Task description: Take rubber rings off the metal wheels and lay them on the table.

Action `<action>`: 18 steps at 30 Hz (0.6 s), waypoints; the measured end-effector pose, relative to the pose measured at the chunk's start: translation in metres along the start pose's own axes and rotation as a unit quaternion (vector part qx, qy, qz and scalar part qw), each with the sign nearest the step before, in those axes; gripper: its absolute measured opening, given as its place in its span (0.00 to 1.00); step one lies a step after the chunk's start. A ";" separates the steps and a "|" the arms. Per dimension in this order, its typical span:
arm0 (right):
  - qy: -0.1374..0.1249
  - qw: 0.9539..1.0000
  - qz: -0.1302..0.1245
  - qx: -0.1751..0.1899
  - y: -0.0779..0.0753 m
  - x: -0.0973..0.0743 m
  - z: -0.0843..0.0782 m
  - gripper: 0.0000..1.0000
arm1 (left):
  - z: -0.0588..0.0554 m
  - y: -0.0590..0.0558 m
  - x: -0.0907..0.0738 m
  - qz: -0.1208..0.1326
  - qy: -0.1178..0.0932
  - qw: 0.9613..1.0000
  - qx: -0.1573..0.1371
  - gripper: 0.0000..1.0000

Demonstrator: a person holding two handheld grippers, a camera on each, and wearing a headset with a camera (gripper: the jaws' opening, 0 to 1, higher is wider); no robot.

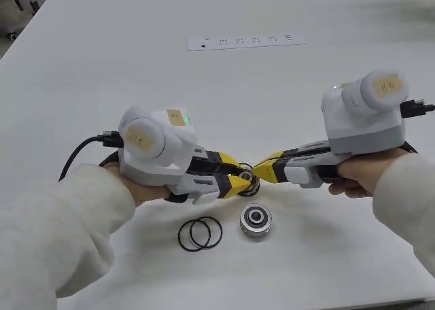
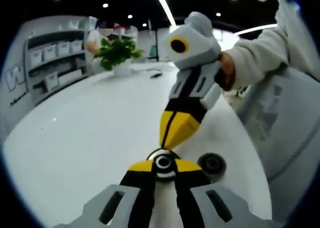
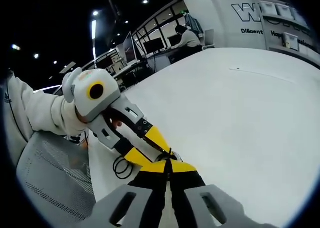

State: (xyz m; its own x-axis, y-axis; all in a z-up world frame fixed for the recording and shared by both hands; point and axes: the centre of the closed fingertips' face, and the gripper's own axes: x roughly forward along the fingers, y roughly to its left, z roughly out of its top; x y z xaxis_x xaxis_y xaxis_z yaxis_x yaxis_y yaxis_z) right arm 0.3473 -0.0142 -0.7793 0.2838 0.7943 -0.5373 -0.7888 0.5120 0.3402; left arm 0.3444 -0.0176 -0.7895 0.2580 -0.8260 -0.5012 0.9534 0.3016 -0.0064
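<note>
My left gripper is shut on a small metal wheel and holds it just above the white table. In the left gripper view the wheel sits between the yellow jaws with a black rubber ring around its rim. My right gripper comes in from the right. Its pointed jaws are pressed together at the wheel's rim, on the ring. A second wheel lies flat on the table below them. Two loose black rings overlap to its left.
A white power strip lies at the back of the table. The table's front edge runs along the bottom right of the head view. A potted plant stands at the far end in the left gripper view.
</note>
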 end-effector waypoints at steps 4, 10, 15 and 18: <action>0.000 1.000 0.000 0.002 0.000 -0.001 0.001 0.00 | 0.005 -0.004 -0.006 -0.007 0.010 1.000 0.008 0.23; -0.010 1.000 0.000 0.002 0.002 -0.003 0.006 0.00 | 0.025 -0.004 -0.021 -0.001 -0.006 1.000 0.012 0.32; -0.023 1.000 -0.001 0.006 0.004 -0.008 0.014 0.00 | 0.034 -0.006 -0.035 0.005 -0.006 1.000 0.020 0.37; -0.037 0.999 -0.001 0.006 0.006 -0.012 0.022 0.00 | 0.039 -0.011 -0.047 0.005 -0.005 1.000 0.015 0.45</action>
State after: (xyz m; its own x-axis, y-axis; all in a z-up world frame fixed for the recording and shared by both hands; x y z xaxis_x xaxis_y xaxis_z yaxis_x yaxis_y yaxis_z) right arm 0.3507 -0.0136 -0.7540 0.3241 0.8153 -0.4798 -0.7825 0.5160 0.3484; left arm 0.3275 -0.0006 -0.7317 0.2690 -0.8277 -0.4926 0.9550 0.2954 0.0251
